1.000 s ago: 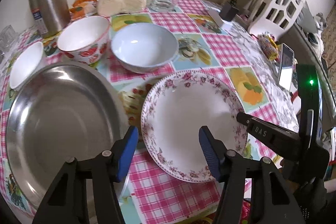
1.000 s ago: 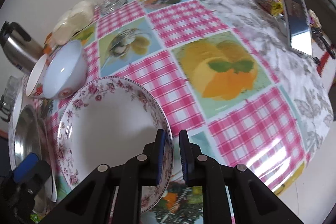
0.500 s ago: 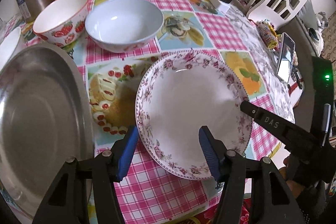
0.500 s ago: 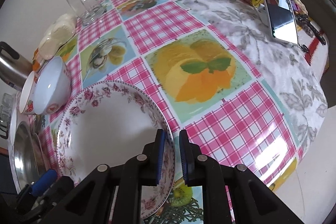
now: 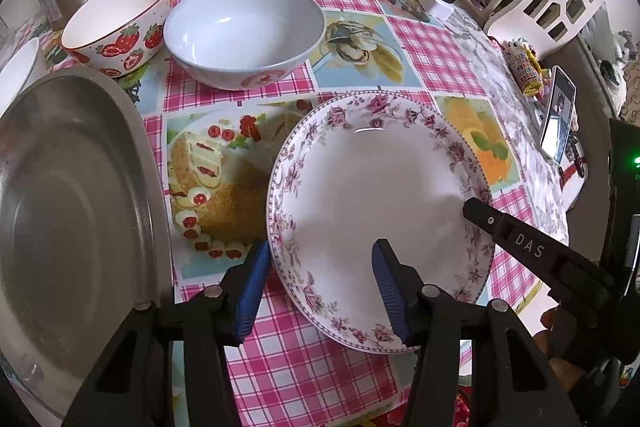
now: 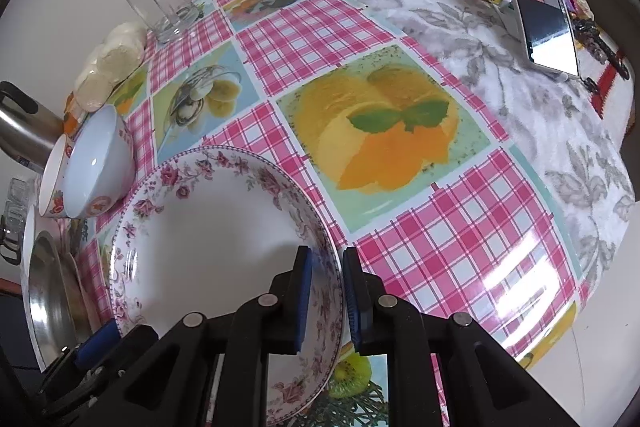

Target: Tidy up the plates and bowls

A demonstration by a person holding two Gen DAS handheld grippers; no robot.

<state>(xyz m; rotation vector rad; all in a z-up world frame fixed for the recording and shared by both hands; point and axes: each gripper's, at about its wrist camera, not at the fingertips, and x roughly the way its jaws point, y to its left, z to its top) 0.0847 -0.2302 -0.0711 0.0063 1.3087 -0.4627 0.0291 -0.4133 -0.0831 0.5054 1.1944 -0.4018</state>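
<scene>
We see our right gripper (image 6: pixel 325 301), marked "DAS", pinching the rim of the white, pink-flowered china plate (image 5: pixel 372 203) above the checked tablecloth (image 5: pixel 436 51), while our left gripper (image 5: pixel 320 287) closes astride its opposite rim.

Left claw (image 5: pixel 320 289): black angular plastic arms, blue ribbed pads, round silver screws at the joints.
Right claw (image 6: pixel 325 301): same black build, blue pads, silver screws; white "DAS" lettering, small green light behind.

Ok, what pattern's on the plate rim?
Pink floral border on a white plate, clearest in the left wrist view.
</scene>
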